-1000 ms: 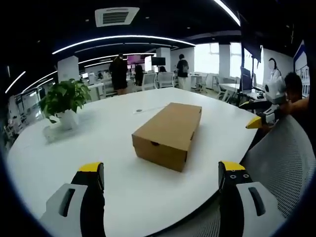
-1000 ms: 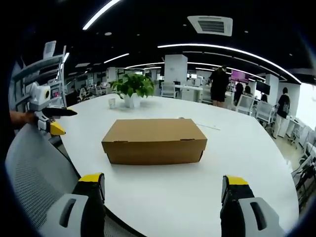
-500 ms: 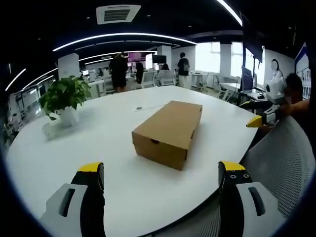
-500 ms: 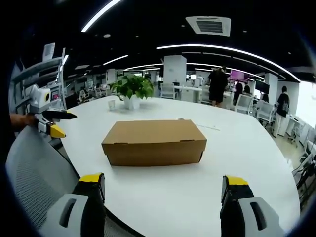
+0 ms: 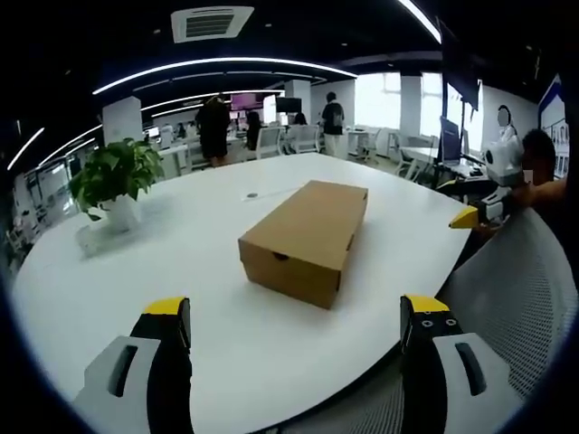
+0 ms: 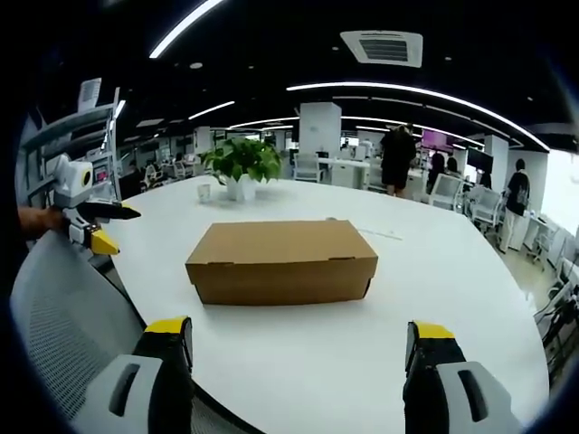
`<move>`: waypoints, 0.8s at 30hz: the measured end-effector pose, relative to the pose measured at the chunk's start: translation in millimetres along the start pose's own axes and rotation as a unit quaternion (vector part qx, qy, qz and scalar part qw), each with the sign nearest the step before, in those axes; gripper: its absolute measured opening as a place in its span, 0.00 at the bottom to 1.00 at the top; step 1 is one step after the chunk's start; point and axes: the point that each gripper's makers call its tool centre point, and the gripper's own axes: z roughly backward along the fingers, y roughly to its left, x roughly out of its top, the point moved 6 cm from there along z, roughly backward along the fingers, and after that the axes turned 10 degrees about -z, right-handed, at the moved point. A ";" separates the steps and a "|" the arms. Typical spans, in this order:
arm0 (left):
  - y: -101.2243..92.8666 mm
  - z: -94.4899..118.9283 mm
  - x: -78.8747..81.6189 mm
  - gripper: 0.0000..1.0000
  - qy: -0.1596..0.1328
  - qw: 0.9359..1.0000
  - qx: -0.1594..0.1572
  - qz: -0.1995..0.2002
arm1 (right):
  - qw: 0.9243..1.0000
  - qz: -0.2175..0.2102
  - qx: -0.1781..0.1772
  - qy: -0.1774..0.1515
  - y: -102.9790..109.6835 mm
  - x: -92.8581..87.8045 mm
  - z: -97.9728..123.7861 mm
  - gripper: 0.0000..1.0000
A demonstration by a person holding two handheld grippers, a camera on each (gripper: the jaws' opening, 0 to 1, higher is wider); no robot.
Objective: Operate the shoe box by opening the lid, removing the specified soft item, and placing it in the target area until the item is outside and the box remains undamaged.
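— Where does the job stand from your seat?

— At the very start, I judge. The shoe box (image 5: 306, 240) sits shut on the white table (image 5: 181, 271), lid (image 6: 282, 240) seated flat all round, nothing lifted. The soft item must be inside; I can't see it, and I can't tell where the target area is.

— And your tools?

— My left gripper (image 5: 296, 312) hangs off the table's near edge, jaws spread wide with nothing between them, well apart from the box. My right gripper (image 6: 298, 330) is the same: jaws wide, empty, short of the box's long side. Both are over a mesh chair back (image 6: 63, 316).

— Anything else on the table?

— A potted plant (image 5: 116, 185) stands off at the far side, clear of the box.

— So what's left?

— Everything, as I read it: open the lid, take out the item, set it down, without crushing the cardboard.
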 end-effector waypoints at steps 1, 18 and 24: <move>0.4 0.2 0.3 1.00 -0.001 1.000 0.002 0.001 | 1.000 0.000 0.000 0.000 0.0 -0.1 0.0 0.98; 0.0 -0.1 -2.2 1.00 0.011 1.000 -0.004 -0.004 | 1.000 0.000 -0.001 0.005 1.1 0.0 -0.1 0.98; -4.6 -0.8 -0.5 1.00 0.024 1.000 -0.010 -0.018 | 1.000 0.004 0.006 0.017 2.9 -2.3 -1.0 0.98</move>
